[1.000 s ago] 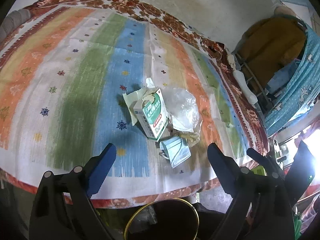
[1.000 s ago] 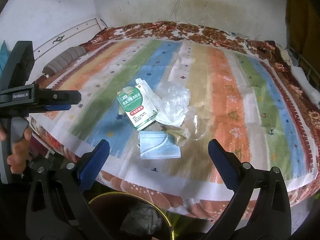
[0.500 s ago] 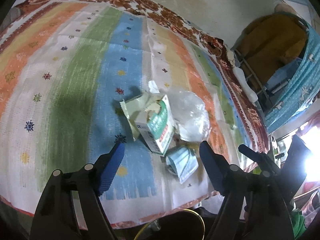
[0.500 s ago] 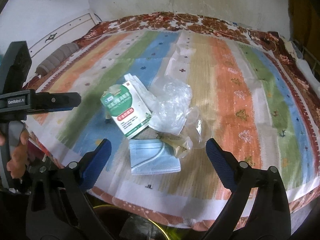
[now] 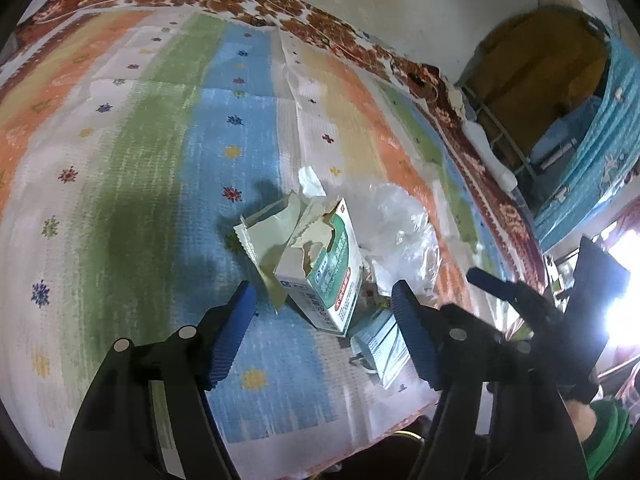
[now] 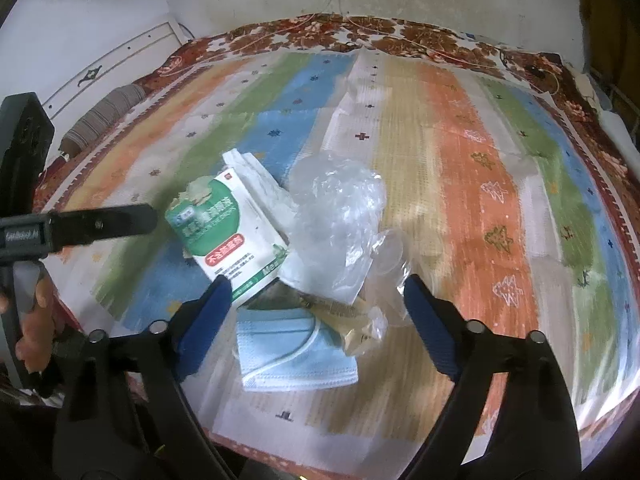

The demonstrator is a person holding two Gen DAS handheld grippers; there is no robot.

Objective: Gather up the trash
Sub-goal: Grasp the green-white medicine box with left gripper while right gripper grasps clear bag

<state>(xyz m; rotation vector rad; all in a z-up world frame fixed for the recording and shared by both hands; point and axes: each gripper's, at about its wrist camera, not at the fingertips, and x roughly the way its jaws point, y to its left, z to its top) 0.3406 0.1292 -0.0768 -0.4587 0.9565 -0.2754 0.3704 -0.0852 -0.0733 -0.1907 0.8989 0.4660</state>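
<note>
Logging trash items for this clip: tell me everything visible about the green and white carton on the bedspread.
The green and white carton is a small cardboard box with a red label band and printed text too blurred to read. Its top end is torn open and ragged. It lies tilted on the striped bedspread, resting on pale torn paper packaging, beside crumpled clear plastic, above the blue face mask.

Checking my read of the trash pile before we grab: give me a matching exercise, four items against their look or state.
Things:
1. carton
2. face mask
3. plastic bag
4. right gripper

States:
A. clear and crumpled
B. green and white, top torn open
C. jaws closing, nothing between the pads yet
D. light blue, lying flat nearest the bed edge

Pairs: 1-B, 2-D, 3-A, 4-C
</note>
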